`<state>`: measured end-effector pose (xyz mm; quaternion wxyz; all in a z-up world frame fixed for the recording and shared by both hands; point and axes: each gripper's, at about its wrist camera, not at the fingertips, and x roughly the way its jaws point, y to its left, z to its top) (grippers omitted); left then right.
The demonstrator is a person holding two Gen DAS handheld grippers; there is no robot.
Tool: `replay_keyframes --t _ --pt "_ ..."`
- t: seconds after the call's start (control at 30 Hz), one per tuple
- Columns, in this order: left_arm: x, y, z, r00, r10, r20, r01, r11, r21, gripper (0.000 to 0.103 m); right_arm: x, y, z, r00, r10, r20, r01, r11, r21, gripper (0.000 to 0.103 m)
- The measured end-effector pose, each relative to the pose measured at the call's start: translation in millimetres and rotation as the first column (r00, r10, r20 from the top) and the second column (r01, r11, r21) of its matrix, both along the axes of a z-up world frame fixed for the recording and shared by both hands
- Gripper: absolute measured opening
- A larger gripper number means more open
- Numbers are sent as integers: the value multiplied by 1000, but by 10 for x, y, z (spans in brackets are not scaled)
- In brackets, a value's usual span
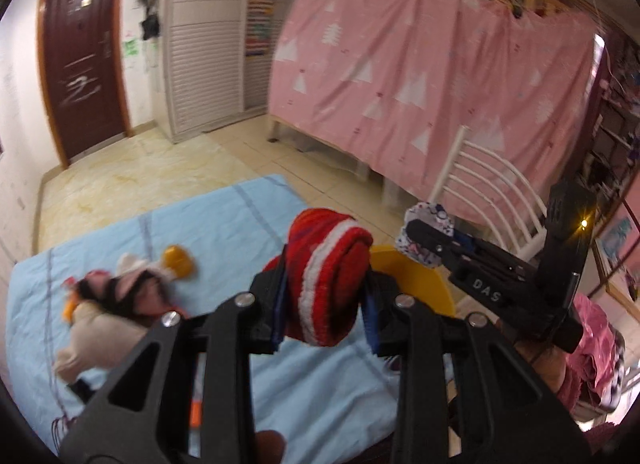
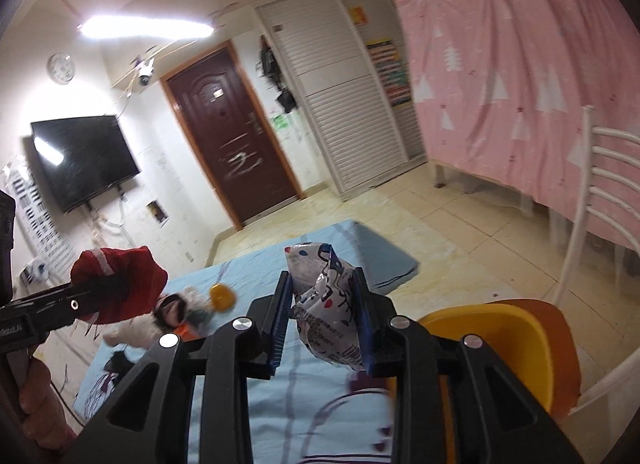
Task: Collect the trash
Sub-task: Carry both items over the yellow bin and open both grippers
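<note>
My left gripper (image 1: 326,304) is shut on a red sock with white stripes (image 1: 328,276) and holds it up above the light blue cloth (image 1: 224,224); the sock also shows in the right wrist view (image 2: 120,284). My right gripper (image 2: 324,320) is shut on a crumpled white printed wrapper (image 2: 326,304), also held up in the air; the wrapper shows in the left wrist view (image 1: 426,236). A heap of soft toys (image 1: 116,304) and a small orange piece (image 1: 178,260) lie on the cloth.
A yellow bin (image 2: 520,348) stands at the right of the blue-covered table. A white chair (image 2: 600,204) stands behind it. A pink curtain (image 1: 420,76) hangs at the right. A brown door (image 2: 236,144), a white wardrobe (image 2: 340,96) and a wall TV (image 2: 84,160) are beyond.
</note>
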<state>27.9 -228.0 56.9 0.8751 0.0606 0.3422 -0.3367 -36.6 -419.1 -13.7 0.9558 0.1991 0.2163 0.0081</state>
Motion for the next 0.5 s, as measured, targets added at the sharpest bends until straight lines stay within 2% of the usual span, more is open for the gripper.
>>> replay_keyframes --t 0.13,0.33,0.4,0.43,0.5 --pt "66 -581 -70 993 -105 -48 106 994 0 29 -34 -336 -143 996 -80 -29 81 996 28 22" --pt "213 -1137 -312 971 -178 -156 180 984 -3 29 -36 -682 -403 986 -143 -89 151 986 78 23" --pt "252 -1198 -372 966 -180 -183 183 983 -3 29 1 -711 -458 982 -155 -108 165 982 89 28" --pt "286 -1260 -415 964 -178 -199 182 983 3 34 -3 -737 -489 979 -166 -116 176 980 91 30" --pt "324 -1303 -460 960 -172 -219 178 984 10 47 9 -798 -515 977 -176 -120 188 976 105 50"
